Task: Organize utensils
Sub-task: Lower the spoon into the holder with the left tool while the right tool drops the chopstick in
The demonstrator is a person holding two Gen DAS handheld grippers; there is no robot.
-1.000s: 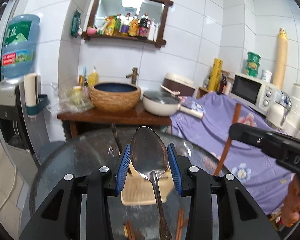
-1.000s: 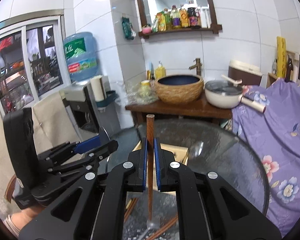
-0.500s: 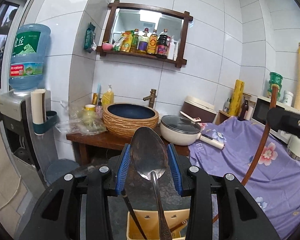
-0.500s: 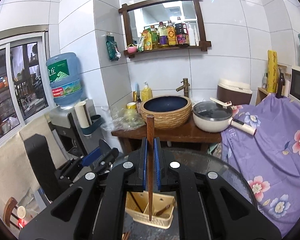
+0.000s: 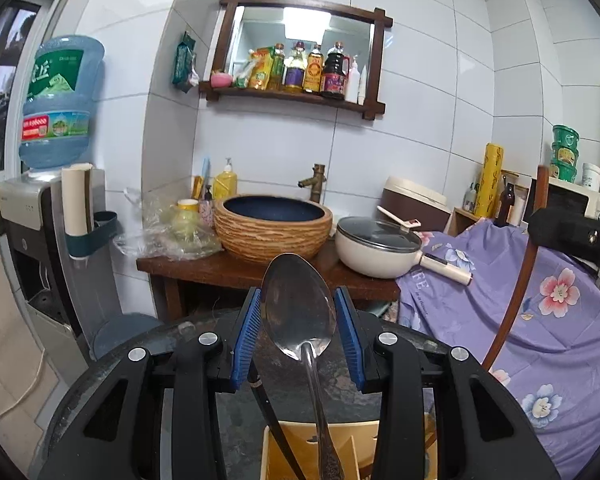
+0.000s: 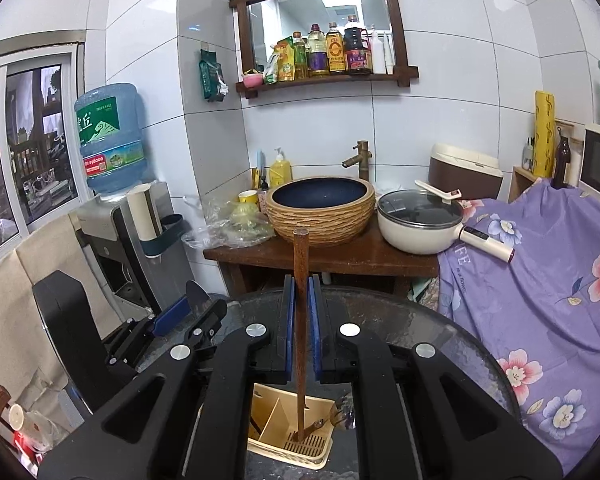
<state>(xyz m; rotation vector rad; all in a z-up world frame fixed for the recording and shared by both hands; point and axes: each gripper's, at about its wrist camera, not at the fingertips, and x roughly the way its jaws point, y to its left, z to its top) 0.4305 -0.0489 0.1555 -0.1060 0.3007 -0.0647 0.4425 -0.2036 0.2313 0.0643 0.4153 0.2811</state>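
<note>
My left gripper (image 5: pixel 298 320) is shut on a metal spoon (image 5: pixel 296 312), its blue pads pressing the edges of the bowl. The spoon's handle hangs down into a cream utensil holder (image 5: pixel 404 452) at the bottom of the left wrist view, beside a black utensil (image 5: pixel 274 424). My right gripper (image 6: pixel 300 304) is shut on a brown wooden chopstick (image 6: pixel 301 252) that stands upright. Its lower end reaches into the right compartment of the utensil holder (image 6: pixel 288 454). In the right wrist view the left gripper (image 6: pixel 180 316) shows at the left. The right gripper (image 5: pixel 576 236) shows at the right edge of the left wrist view.
The holder stands on a round dark glass table (image 6: pixel 440 340). Behind it a wooden stand (image 6: pixel 340 256) carries a woven basin (image 6: pixel 322 208) and a cream pan (image 6: pixel 420 224). Purple floral cloth (image 6: pixel 540 272) covers the right side. A water dispenser (image 6: pixel 112 208) stands at the left.
Both grippers have carried their utensils forward across the table to above the holder. The holder has slid to the bottom of both views, and the chopstick's tip is now inside it.
</note>
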